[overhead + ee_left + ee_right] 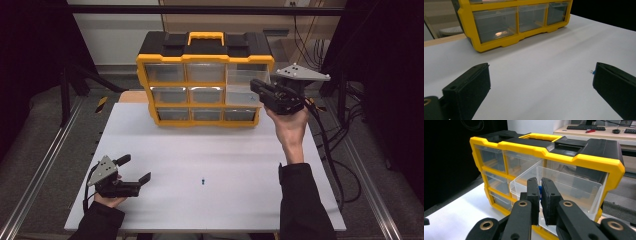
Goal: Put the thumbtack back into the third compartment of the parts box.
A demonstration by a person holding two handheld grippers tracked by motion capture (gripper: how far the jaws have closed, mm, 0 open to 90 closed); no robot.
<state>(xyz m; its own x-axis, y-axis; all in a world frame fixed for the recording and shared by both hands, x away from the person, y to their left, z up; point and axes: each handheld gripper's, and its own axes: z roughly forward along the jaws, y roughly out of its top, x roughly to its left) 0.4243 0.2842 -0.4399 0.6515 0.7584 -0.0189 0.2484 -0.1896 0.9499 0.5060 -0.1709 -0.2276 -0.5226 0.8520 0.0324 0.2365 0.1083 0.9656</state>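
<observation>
Black jaws of the right tool (pixel 540 195) rise nearest in the right gripper view, drawn almost together on a small blue part (pixel 539 188) pinched between them. They hang over an open drawer (pixel 564 187), a clear one pulled out from the right column of the organizer (pixel 205 80). From the high view the right hand (pixel 290 125) is raised off the table (pixel 225 165), forearm stretched forward from the near edge, wrist bent up so the tool points left toward the organizer's right side.

At the near left corner the left hand (pixel 111 192) rests low by the table's edge, its left tool (pixel 134 169) aimed right and slightly away from the person. Its jaws stand wide apart with nothing between them; bare table shows in the gap in the left gripper view. A second blue part (pixel 203 181) lies alone on the table, right of the left tool and well apart from it; in the left gripper view it peeks out just beside the right-hand jaw. The organizer stands at the table's far side, yellow frame, black top.
</observation>
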